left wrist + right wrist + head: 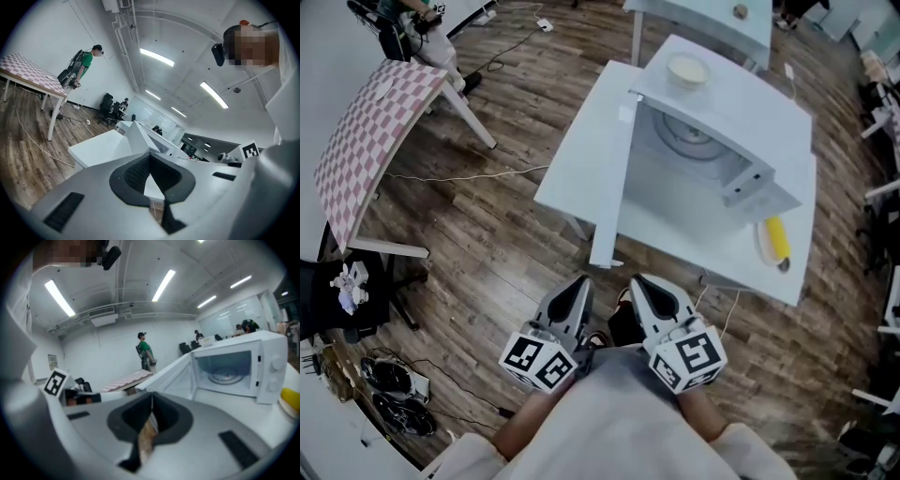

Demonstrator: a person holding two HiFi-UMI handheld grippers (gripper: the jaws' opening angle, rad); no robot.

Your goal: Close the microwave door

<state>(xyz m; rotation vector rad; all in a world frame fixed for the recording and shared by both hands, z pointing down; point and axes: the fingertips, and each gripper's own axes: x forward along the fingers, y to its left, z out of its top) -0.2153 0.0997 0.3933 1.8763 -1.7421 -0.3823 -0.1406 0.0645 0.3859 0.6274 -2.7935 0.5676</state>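
- Left gripper (578,282) and right gripper (639,281): side by side, in front of the microwave (727,117) and well apart from it; each has its jaws brought together with nothing between them.
- Microwave: stands on a white table (675,234), cavity exposed.
- Microwave door (176,376): swung wide open to the microwave's left side.
- Bowl (687,70): resting on top of the microwave.
- Banana (777,239): lying just beside the microwave's right side.
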